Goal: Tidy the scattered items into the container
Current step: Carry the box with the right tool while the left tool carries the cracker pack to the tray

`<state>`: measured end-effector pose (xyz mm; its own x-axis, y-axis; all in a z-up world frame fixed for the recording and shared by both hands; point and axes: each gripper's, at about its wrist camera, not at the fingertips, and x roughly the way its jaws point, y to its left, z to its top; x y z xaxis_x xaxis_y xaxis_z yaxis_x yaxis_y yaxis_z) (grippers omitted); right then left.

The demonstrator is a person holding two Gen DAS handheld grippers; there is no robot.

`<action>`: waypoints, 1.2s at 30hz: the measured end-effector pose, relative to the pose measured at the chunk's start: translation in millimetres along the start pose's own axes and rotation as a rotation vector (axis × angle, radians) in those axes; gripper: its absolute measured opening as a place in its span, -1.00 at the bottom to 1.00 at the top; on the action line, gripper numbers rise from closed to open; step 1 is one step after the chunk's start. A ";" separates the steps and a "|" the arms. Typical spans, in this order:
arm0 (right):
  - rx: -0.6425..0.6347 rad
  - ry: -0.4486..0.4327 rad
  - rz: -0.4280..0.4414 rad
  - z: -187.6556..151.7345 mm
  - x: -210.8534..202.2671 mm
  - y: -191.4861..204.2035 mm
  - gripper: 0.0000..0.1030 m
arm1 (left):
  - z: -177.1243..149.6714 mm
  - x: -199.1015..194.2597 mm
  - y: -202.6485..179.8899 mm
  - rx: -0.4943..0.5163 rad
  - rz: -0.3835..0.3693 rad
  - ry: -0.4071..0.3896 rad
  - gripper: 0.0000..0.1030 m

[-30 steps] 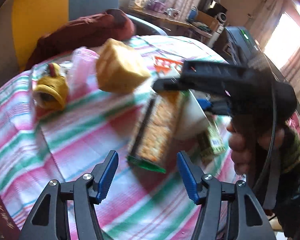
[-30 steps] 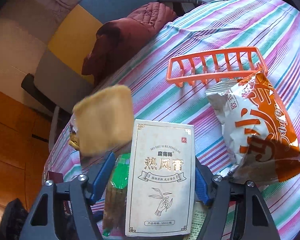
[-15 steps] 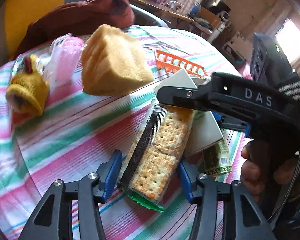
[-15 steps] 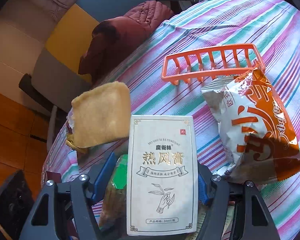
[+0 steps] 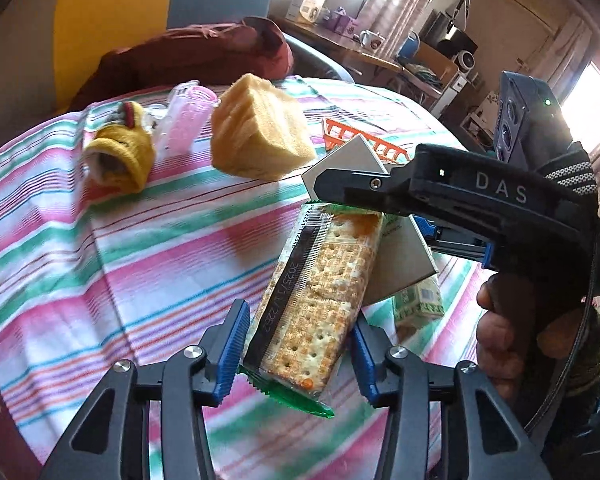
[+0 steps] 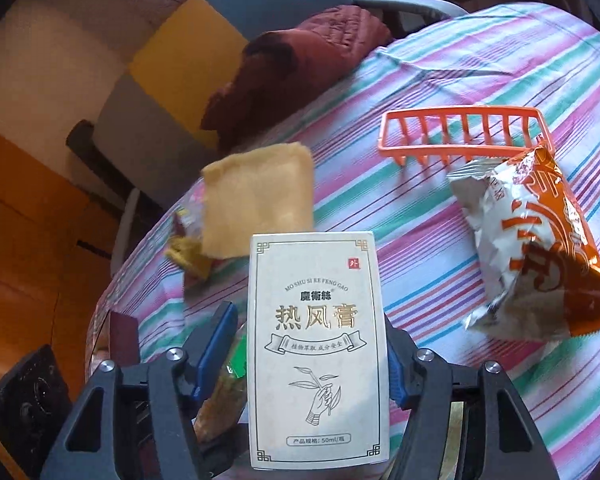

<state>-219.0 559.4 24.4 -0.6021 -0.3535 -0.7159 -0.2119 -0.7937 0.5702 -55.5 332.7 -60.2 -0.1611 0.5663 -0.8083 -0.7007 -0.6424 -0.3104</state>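
A cracker packet (image 5: 316, 300) lies on the striped cloth between my left gripper's (image 5: 298, 350) blue pads. Its jaws are closing. The left pad meets the wrapper and a sliver of cloth shows at the right pad. A white printed box (image 6: 316, 332) stands between my right gripper's (image 6: 308, 328) closing jaws. A gap shows at the left pad, and the right pad sits at the box's edge. In the left wrist view one right finger (image 5: 352, 188) crosses the tilted box (image 5: 404, 256). The orange basket (image 6: 460, 116) stands behind, holding nothing that I can see.
A yellow sponge (image 5: 260, 140), a yellow knit piece (image 5: 118, 156) and a pink pack (image 5: 188, 116) lie at the back left. An orange snack bag (image 6: 540, 248) rests beside the basket. A green packet (image 5: 420, 300) lies under the box. A maroon jacket (image 5: 188, 60) fills the chair.
My left gripper came forward around the cracker packet and its jaws narrowed. The right jaws narrowed slightly and the box stands straighter between them.
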 end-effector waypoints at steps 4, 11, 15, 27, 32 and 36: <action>-0.007 -0.005 0.024 -10.2 -10.1 9.0 0.23 | -9.7 -13.7 0.1 -0.016 0.008 -0.021 -0.07; -0.074 -0.009 0.066 -26.4 -22.7 48.4 0.21 | -28.6 -60.3 12.2 -0.050 0.063 -0.110 -0.07; -0.126 0.000 0.117 -32.2 -25.1 84.1 0.21 | -38.6 -95.5 27.0 -0.075 0.109 -0.170 -0.07; -0.326 0.075 0.242 -57.1 5.0 217.9 0.21 | -77.2 -176.8 107.3 -0.208 0.238 -0.314 -0.07; -0.363 0.136 0.290 -69.0 33.0 267.5 0.21 | -89.4 -199.0 148.8 -0.274 0.292 -0.337 -0.07; -0.394 0.177 0.301 -80.0 59.8 303.8 0.21 | -94.9 -206.9 182.8 -0.336 0.329 -0.319 -0.08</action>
<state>-257.8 257.5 122.6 -0.4455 -0.6455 -0.6204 0.2765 -0.7583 0.5904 -84.3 49.1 2.8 -0.5722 0.4034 -0.7141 -0.3273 -0.9106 -0.2523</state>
